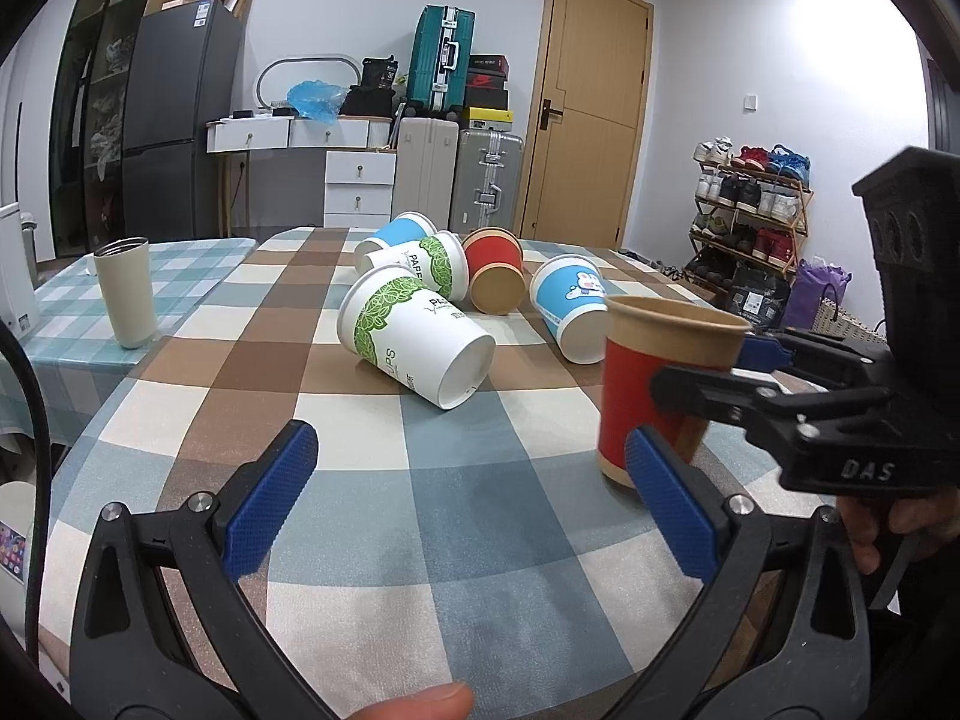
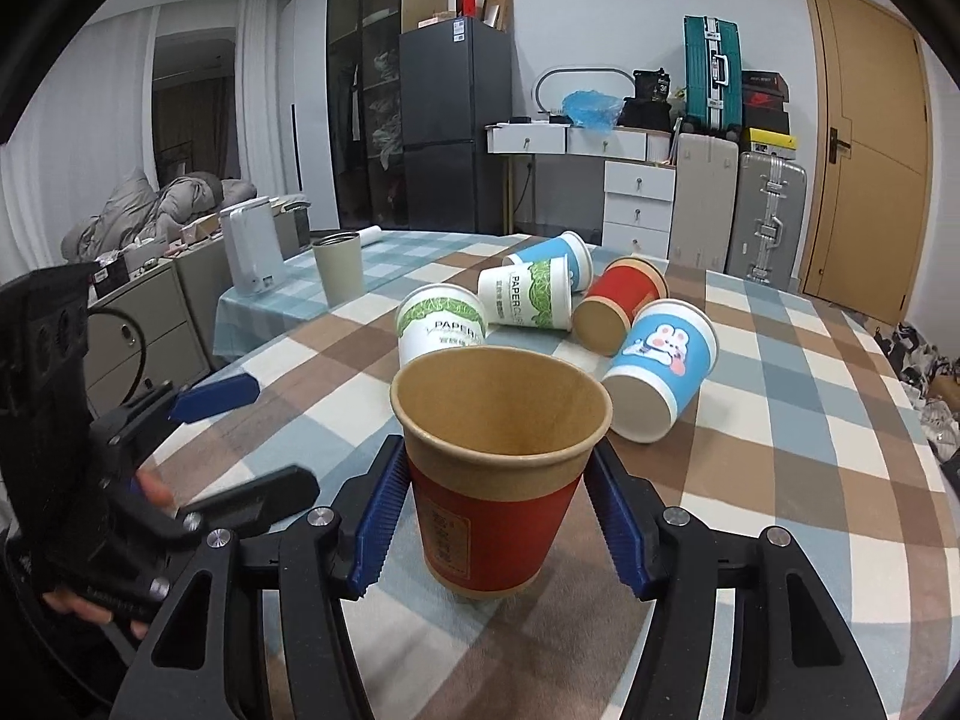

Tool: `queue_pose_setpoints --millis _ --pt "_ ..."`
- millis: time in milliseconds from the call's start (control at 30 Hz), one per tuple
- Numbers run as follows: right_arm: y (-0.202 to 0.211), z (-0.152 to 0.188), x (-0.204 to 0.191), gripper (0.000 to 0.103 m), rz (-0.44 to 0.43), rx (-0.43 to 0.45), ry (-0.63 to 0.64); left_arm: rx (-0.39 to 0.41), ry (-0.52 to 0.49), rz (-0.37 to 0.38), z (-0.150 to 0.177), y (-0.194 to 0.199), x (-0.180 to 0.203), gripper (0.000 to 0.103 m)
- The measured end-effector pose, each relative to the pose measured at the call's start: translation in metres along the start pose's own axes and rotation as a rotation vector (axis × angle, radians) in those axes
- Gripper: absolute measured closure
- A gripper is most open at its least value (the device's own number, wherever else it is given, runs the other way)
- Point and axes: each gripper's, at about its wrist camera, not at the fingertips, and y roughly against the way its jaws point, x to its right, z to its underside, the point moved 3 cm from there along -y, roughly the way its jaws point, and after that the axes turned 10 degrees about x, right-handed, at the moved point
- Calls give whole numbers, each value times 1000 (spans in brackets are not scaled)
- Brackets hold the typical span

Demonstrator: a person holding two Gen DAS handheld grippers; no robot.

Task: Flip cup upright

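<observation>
the red cup (image 2: 493, 480) stood upright on the checked table (image 2: 810, 420), mouth up, and the right tool (image 2: 498, 516) sat around it with a blue pad on each side. the left pad looked like it touched the cup, but the right pad showed a thin gap, so i could not tell if the grip was tight. the cup's bottom was partly hidden by the tool in the left view. the left tool (image 1: 474, 504) hung low over the table with its pads wide apart and nothing between them. a thumb tip (image 1: 420, 702) was cut off at the edge. behind, five more cups lay on their sides, like the bunny cup (image 2: 663, 375). a tall tumbler (image 1: 125, 291) stood far left.
</observation>
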Motion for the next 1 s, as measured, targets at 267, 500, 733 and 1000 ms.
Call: queue_pose_setpoints --millis 267,500,733,1000 --pt "-15 2 -6 41 7 -35 12 0 5 0 1 0 0 1" --pt "-8 7 -1 37 -33 -31 -5 1 13 13 1 -3 2 1" --pt "0 9 16 12 -130 10 -121 3 23 23 0 -3 3 1" --pt "37 16 32 0 -137 102 -152 5 14 54 0 1 9 1"
